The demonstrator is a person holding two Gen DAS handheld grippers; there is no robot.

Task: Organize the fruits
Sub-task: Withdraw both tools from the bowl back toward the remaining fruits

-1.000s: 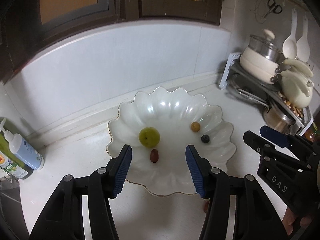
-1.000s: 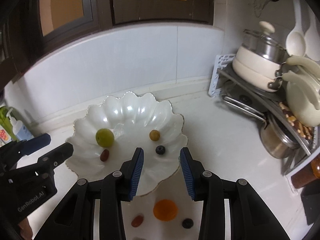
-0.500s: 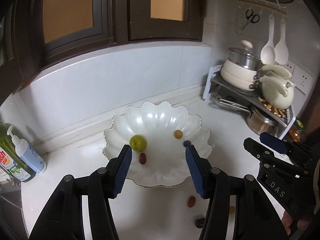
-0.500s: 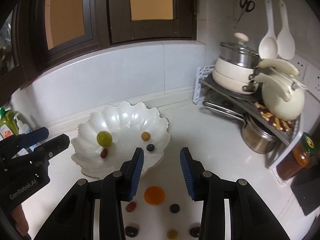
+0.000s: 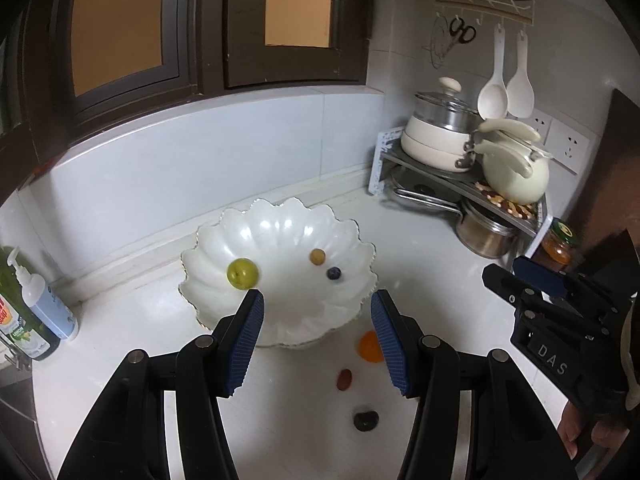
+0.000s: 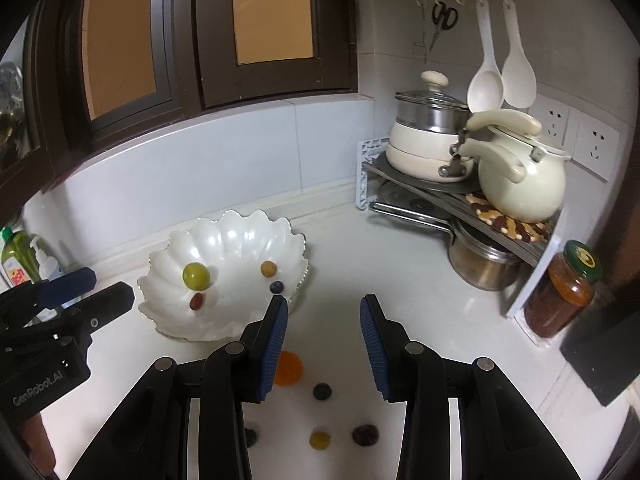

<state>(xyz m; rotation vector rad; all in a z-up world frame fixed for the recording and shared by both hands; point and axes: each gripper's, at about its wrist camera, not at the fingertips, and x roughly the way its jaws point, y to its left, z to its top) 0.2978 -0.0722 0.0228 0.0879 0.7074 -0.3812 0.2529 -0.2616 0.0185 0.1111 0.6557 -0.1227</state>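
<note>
Right wrist view shows both grippers, right gripper (image 6: 323, 336) and left gripper (image 5: 317, 332), spread and empty, between picks, with the next grab probably the orange fruit (image 6: 287, 368) just before the white bowl (image 6: 168, 256).

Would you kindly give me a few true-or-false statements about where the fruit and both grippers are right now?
1. Four fruits lie in the white scalloped bowl. True.
2. The orange fruit is inside the bowl. False: it sits on the counter in front of it.
3. The right gripper holds a blueberry. False: it is open and holds nothing.
4. The left gripper is open and holds nothing. True.
5. The green fruit lies in the bowl. True.
</note>
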